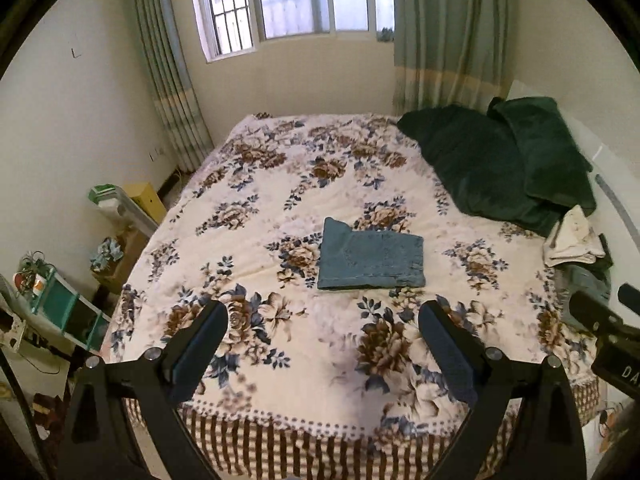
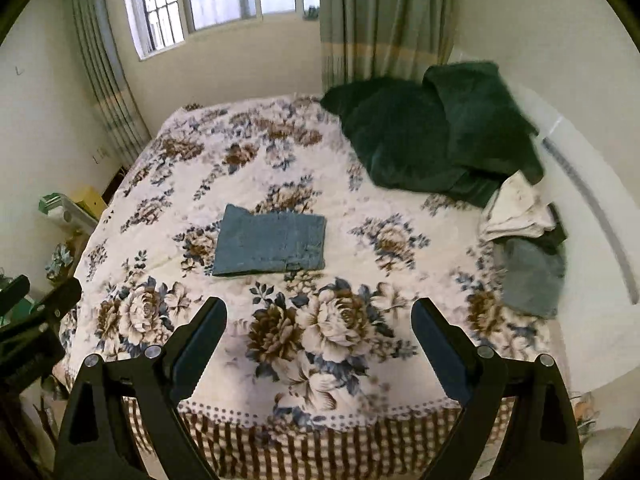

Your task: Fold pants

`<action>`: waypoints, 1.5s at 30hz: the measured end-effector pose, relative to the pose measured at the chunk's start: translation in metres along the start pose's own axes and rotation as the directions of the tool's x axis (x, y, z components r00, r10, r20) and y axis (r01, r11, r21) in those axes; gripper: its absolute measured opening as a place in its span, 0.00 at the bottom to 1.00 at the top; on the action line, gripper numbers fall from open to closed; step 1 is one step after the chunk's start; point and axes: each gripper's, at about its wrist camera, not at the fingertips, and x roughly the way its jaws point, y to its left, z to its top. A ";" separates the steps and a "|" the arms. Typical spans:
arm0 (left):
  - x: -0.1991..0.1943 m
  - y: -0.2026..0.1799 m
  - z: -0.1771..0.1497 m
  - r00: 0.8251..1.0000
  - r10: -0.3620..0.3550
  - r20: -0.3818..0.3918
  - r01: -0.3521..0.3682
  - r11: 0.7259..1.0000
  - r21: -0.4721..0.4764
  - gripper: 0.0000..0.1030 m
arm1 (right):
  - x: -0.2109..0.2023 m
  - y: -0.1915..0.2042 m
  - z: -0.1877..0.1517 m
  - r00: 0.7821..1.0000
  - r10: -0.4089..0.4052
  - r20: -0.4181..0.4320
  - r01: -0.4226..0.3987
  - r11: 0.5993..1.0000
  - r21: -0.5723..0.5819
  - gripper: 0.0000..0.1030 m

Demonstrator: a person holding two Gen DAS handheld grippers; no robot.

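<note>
I see the blue denim pants [image 1: 371, 256] folded into a flat, compact rectangle, lying near the middle of the bed [image 1: 256, 216]. One far-left corner pokes up past the top edge; a hem runs along the right.

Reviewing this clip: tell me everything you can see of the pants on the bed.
The pants are blue denim, already folded into a flat, roughly rectangular bundle with one far corner sticking up slightly. Stitched seams and a hem show on top. They lie near the middle of the floral bedspread, touched only by it. Both grippers hover open, well short of them.
</note>
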 end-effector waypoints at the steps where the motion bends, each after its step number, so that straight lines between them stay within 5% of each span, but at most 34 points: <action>1: -0.012 0.002 -0.001 1.000 -0.002 0.005 0.002 1.000 -0.003 0.95 | -0.018 0.000 -0.001 1.000 -0.002 0.012 0.002 1.000 -0.010 0.93; 9: -0.106 0.016 -0.013 0.998 -0.017 0.063 0.018 1.000 -0.017 0.95 | -0.161 0.003 -0.021 0.994 0.025 0.107 -0.022 0.999 -0.029 0.93; 18: -0.156 0.033 -0.026 0.994 -0.006 0.107 0.010 0.999 -0.037 0.95 | -0.230 0.012 -0.039 0.990 0.069 0.125 -0.064 0.997 -0.039 0.93; 26: -0.155 0.034 -0.027 0.993 -0.008 0.120 0.013 0.999 -0.043 0.99 | -0.218 0.015 -0.034 0.987 0.058 0.148 -0.053 0.998 -0.036 0.96; 45: -0.061 0.024 -0.005 0.997 0.055 0.055 -0.053 0.998 -0.036 1.00 | -0.085 0.017 0.019 0.993 0.008 0.118 -0.002 0.999 -0.052 0.97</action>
